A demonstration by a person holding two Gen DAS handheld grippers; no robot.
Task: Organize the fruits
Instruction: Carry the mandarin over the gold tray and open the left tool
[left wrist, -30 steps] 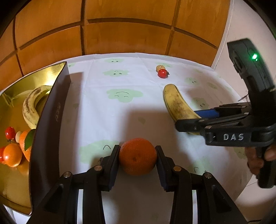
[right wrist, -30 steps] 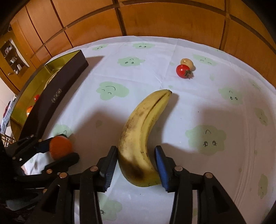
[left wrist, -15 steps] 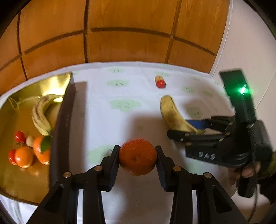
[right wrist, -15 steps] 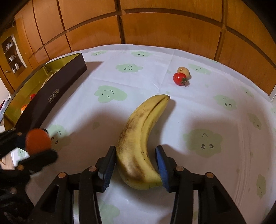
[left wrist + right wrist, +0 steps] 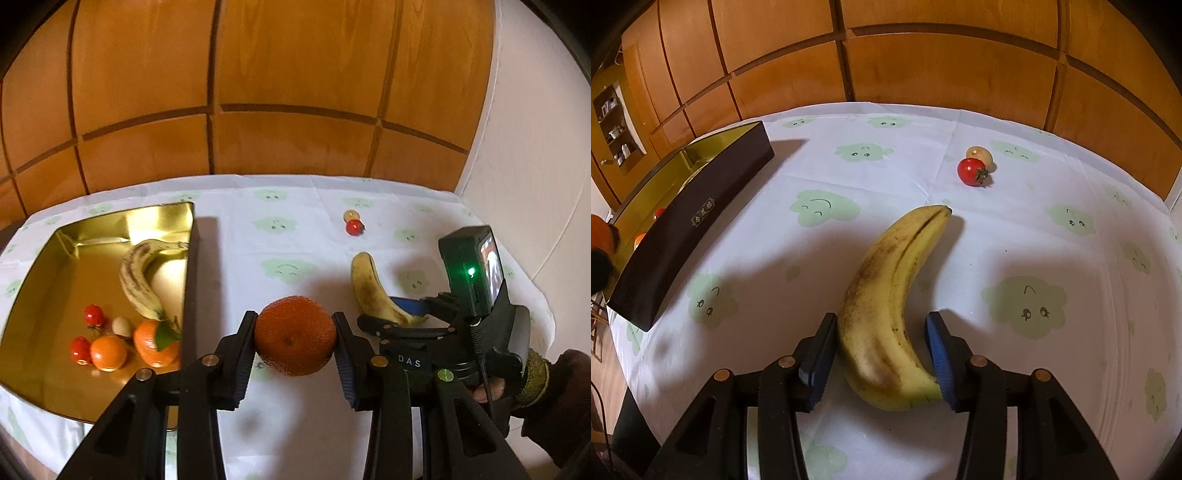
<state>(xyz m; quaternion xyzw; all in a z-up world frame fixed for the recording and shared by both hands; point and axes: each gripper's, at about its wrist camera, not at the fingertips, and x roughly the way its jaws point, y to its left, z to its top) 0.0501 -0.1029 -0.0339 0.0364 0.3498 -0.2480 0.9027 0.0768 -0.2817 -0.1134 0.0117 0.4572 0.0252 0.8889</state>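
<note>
Left gripper [image 5: 295, 341]: both pads are pressed on an orange tangerine [image 5: 294, 335], pinched at its sides and held clear above the table [image 5: 258, 258], just beside the near right wall of the gold-lined tray [image 5: 190, 295]. It points forward and downward.

Right gripper [image 5: 881, 356]: the loose banana [image 5: 890, 314] lies on the cloth between the jaws, stem end nearest the camera. The jaws have just been opening. The left pad stands beside the peel with a sliver of gap; the right pad's lower tip touches or nearly touches the stem end, which I cannot tell. It is angled steeply down near the table's front edge, held by a hand [image 5: 491, 391] in a dark sleeve.

The tray holds a banana, tangerines and small tomatoes. A cherry tomato [image 5: 971, 172] lies toward the far edge.
</note>
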